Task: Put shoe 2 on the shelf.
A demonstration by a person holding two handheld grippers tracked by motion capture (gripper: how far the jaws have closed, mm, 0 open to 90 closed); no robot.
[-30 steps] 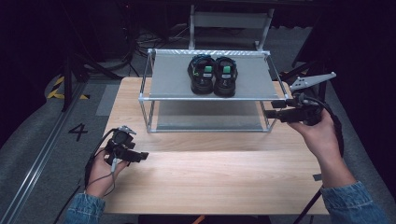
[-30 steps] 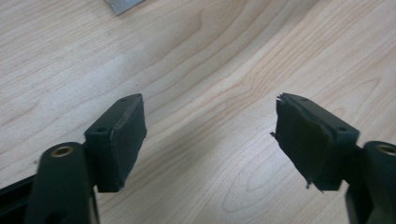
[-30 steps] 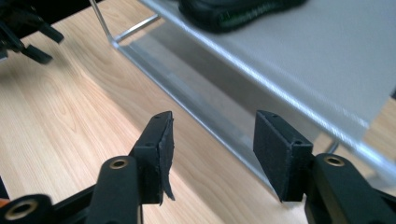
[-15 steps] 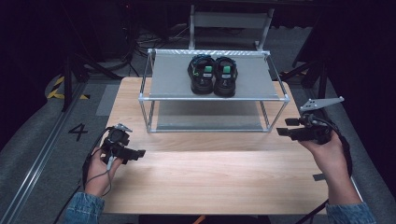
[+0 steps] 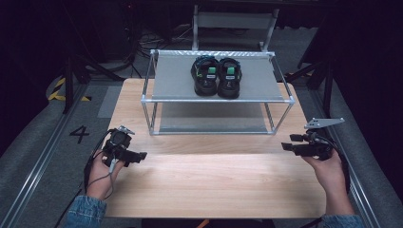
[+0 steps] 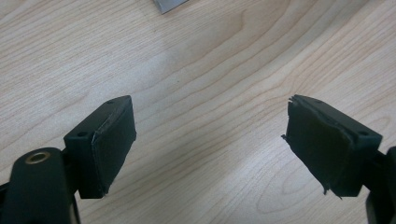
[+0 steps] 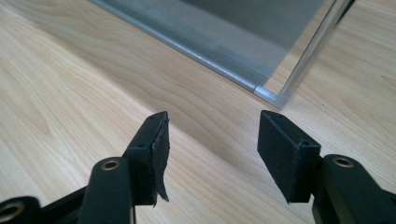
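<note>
Both hand-held grippers empty, shoes parked on the rack.

A pair of black shoes [image 5: 216, 76] sits side by side on the top shelf of a metal rack [image 5: 157, 100], seemingly stowed; the left hand-held gripper [image 5: 138, 155] and right hand-held gripper [image 5: 286, 145] hover low over the bench [image 5: 214, 180], jaws wide apart, gripping nothing, forearms flanking the bare near half.

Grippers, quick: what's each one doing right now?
Left gripper: open, jaws empty over the table.
Right gripper: open, jaws empty, near the rack.
</note>
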